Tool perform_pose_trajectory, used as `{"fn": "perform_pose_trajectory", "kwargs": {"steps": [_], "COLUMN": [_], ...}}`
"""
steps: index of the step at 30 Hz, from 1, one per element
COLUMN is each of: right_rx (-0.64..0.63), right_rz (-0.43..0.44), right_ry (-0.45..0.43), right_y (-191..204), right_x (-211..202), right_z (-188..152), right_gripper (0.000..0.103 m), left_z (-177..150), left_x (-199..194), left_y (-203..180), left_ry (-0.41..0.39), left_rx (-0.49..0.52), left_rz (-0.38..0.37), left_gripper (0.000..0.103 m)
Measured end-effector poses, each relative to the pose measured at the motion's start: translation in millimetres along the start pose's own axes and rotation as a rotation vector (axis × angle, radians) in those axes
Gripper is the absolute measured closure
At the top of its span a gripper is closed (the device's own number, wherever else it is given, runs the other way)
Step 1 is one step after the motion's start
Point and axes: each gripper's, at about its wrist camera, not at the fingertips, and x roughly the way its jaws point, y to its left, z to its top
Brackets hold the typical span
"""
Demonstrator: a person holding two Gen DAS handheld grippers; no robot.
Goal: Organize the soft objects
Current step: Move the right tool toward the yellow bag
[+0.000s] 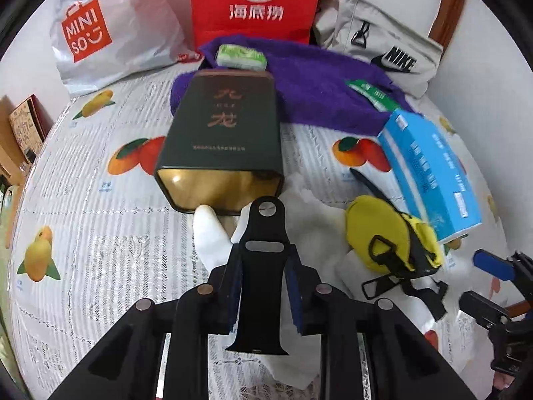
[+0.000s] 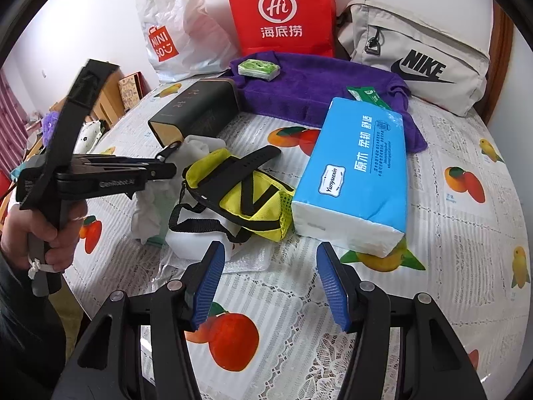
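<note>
Left wrist view: the left gripper [image 1: 263, 286] has its jaws clamped on a black watch strap [image 1: 261, 266] above the worktop [image 1: 100, 233]; the right gripper [image 2: 269, 286] hovers with jaws wide.

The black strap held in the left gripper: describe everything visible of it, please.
The black strap looks like a rubbery watch band: matte, flat, with a rounded end bearing a round metal stud and a slot below it. The left gripper is shut on it near its middle, blue pads pressing both sides. In the right wrist view it stands tilted upright, held above the table, touching nothing else. Its rounded end points toward the dark tin box.
</note>
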Motion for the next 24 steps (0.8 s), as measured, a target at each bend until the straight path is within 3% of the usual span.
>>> {"fn": "perform_pose_trajectory", "kwargs": {"steps": [10,14,22,24], "right_rx": [-0.014,-0.021,0.030,0.055], "right_rz": [0.017,0.048,0.119,0.104], "right_ry": [-0.029,-0.046,-0.047,-0.039], "right_y": [9,20,33,33], "right_x": [-6,-7,11,19], "right_z": [8,16,33,41], "right_gripper": [0.046,0.046,0.046,0.046], "left_z": [1,-1,-14,-17], "left_x": [-29,-33,-23,-21], "left_y": [23,35,53,56], "left_ry": [-0.061,-0.077,-0.049,-0.044], "left_rx": [-0.074,-0.094,-0.140,-0.148], "left_rz": [-0.066,-0.022,-0.050,-0.059], "left_gripper": [0.080,0.080,0.080,0.080]}}
